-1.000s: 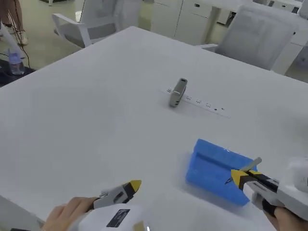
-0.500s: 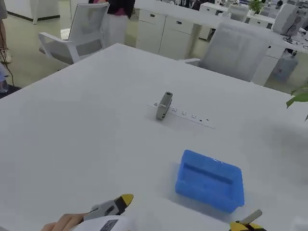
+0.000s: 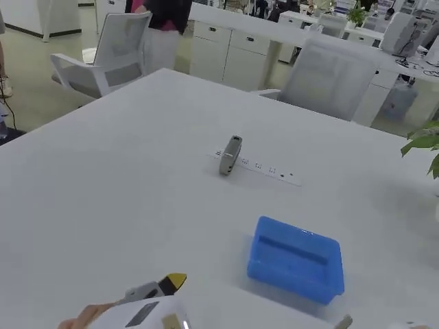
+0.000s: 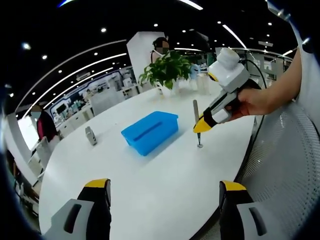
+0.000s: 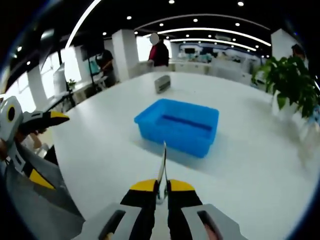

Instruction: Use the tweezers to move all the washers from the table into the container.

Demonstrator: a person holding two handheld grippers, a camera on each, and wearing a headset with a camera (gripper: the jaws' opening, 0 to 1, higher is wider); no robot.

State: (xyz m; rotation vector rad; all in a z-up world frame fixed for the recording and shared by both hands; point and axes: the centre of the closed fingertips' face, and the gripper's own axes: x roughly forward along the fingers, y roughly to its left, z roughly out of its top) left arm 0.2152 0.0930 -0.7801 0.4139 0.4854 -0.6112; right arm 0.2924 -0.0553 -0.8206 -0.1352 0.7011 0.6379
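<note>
The blue open container (image 3: 295,259) sits on the white table (image 3: 137,171), near its front right. My right gripper (image 5: 161,186) is shut on thin metal tweezers (image 5: 162,161), which point at the container (image 5: 179,125) from just short of its near wall. In the left gripper view the tweezers (image 4: 196,120) stand tip-down on the table beside the container (image 4: 150,131), held by the right gripper (image 4: 206,121). I cannot tell whether the tip holds a washer. My left gripper (image 4: 165,187) is open and holds nothing, low at the front left (image 3: 171,282).
A grey block (image 3: 230,154) stands on a flat white power strip (image 3: 271,170) mid-table, beyond the container. Office chairs (image 3: 113,51) line the far edge. A potted plant (image 5: 287,82) sits at the right. People stand in the background.
The head camera has tilted up. My right gripper with the tweezers has drawn back from the container's near right corner toward the person. The left gripper has barely moved.
</note>
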